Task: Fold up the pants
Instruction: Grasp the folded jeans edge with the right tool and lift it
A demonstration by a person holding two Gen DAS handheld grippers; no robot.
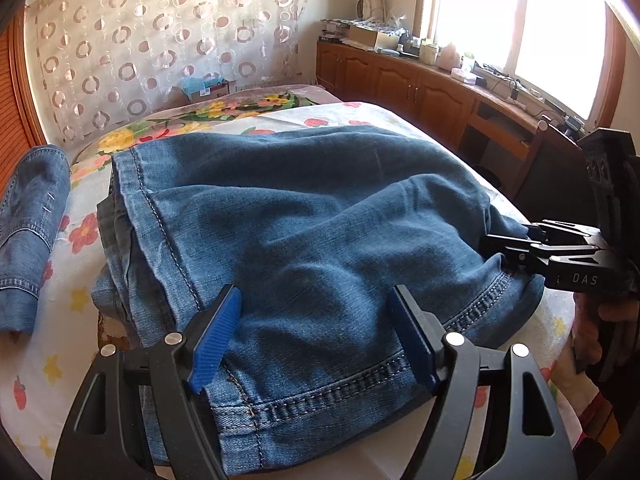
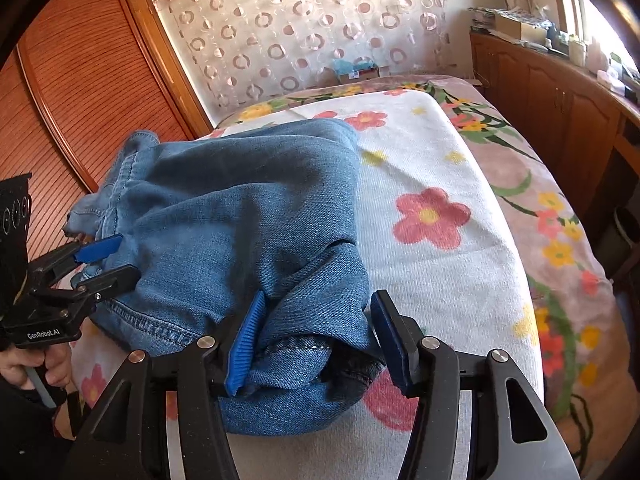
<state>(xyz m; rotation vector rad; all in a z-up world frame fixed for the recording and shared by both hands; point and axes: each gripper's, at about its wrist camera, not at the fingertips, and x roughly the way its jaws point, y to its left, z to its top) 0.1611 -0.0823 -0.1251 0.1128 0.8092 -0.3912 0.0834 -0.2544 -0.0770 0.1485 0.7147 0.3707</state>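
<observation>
The bed, covered by a white blanket with red and yellow flowers, fills the middle of both views, with wooden cabinets along the upper right of the left wrist frame and a slatted wooden door at the upper left of the right wrist frame. The pants, blue jeans folded into a thick bundle, lie on the bed at the centre of the left wrist frame, hems toward the lower edge. Another piece of denim lies at the left edge of that frame, apart from the bundle. The left claw stands open at the bottom centre, its blue pads on either side of a hem with gaps showing. The right claw is likewise open at the bottom centre of its own frame, its pads flanking the bunched corner of the jeans without pinching it.
</observation>
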